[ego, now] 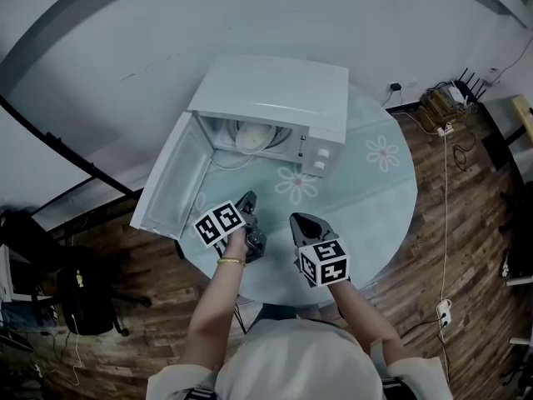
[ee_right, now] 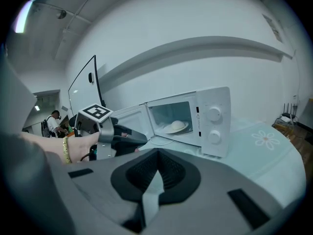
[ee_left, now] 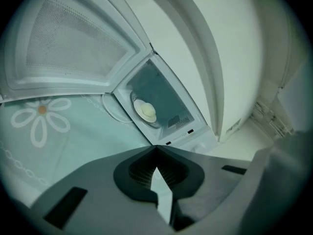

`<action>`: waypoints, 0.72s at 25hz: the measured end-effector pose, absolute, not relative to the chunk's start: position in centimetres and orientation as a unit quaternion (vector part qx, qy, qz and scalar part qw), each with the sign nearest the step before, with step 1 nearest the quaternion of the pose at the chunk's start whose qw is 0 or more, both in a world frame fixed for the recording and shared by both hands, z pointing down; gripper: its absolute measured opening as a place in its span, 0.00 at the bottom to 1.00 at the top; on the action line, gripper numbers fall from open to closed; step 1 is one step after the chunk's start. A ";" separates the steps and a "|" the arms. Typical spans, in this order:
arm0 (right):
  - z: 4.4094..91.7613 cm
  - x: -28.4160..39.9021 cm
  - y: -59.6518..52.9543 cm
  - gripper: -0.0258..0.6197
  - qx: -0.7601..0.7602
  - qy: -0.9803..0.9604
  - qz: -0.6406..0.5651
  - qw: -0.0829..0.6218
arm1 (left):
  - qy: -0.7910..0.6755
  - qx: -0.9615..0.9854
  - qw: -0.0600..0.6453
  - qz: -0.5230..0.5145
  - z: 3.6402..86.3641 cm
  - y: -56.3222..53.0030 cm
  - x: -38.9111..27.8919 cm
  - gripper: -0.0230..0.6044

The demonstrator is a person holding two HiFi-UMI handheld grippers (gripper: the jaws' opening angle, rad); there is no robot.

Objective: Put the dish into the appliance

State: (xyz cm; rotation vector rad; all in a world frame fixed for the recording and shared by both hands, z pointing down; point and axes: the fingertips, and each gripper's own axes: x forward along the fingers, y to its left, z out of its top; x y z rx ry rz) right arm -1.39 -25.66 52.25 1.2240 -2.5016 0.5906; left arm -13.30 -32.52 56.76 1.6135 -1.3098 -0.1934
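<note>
Since the dish (ego: 252, 138) already lies inside the microwave (ego: 279, 90), step: the placing looks done; closing up seems to be what is left
Dish: a pale plate with a rounded lump on it, resting on the floor of the cavity; neither tool touches it
Door (ego: 171, 180): swung wide to the left of the cavity, its inner face toward the person
Left gripper (ee_left: 155, 148): jaws together, nothing between them; held back from the opening, near the door's free edge
Right gripper (ee_right: 157, 152): jaws together too, empty; beside the left one, over the table (ego: 379, 207), pointing at the microwave's front
Next move: by my judgement, a push on the door's outer face, swinging it round until it latches; the left tool is the nearer; closed tips would do for pushing
</note>
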 end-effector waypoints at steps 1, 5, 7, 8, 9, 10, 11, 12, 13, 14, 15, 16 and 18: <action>52.3 -1.2 -25.2 0.05 0.426 -0.869 0.206 0.146 | -0.539 0.676 0.497 -0.073 56.5 -31.6 -12.9 0.06; 52.4 -0.5 -22.7 0.05 0.425 -0.870 0.204 0.146 | -0.529 0.706 0.468 -0.044 55.7 -27.1 -11.4 0.06; 52.5 -0.2 -21.3 0.05 0.424 -0.871 0.202 0.146 | -0.527 0.720 0.450 -0.029 55.4 -25.0 -10.7 0.06; 52.6 0.0 -20.6 0.05 0.423 -0.871 0.202 0.146 | -0.526 0.726 0.442 -0.023 55.3 -23.9 -10.3 0.06; 52.6 0.2 -19.9 0.05 0.422 -0.872 0.201 0.146 | -0.525 0.731 0.436 -0.017 55.2 -22.9 -9.8 0.06; 52.7 0.4 -19.1 0.05 0.421 -0.872 0.200 0.147 | -0.524 0.735 0.431 -0.013 55.1 -21.8 -9.4 0.06; 52.8 0.6 -18.3 0.05 0.420 -0.873 0.199 0.148 | -0.523 0.738 0.427 -0.009 55.0 -20.7 -9.0 0.06; 52.8 0.8 -17.6 0.05 0.419 -0.873 0.198 0.149 | -0.522 0.740 0.424 -0.005 55.0 -19.7 -8.7 0.06; 52.8 1.0 -16.8 0.05 0.419 -0.874 0.197 0.149 | -0.522 0.742 0.422 -0.002 54.9 -18.8 -8.5 0.06; 52.8 1.1 -16.2 0.05 0.419 -0.874 0.196 0.149 | -0.522 0.743 0.418 0.002 54.9 -17.8 -8.3 0.06; 52.7 1.3 -15.5 0.05 0.419 -0.874 0.196 0.148 | -0.524 0.745 0.414 0.007 54.9 -17.0 -8.2 0.06; 52.6 1.5 -14.8 0.05 0.418 -0.875 0.196 0.147 | -0.525 0.746 0.409 0.012 54.9 -16.1 -8.1 0.06; 52.3 1.8 -13.4 0.05 0.417 -0.876 0.195 0.145 | -0.525 0.749 0.404 0.018 54.7 -14.3 -7.7 0.06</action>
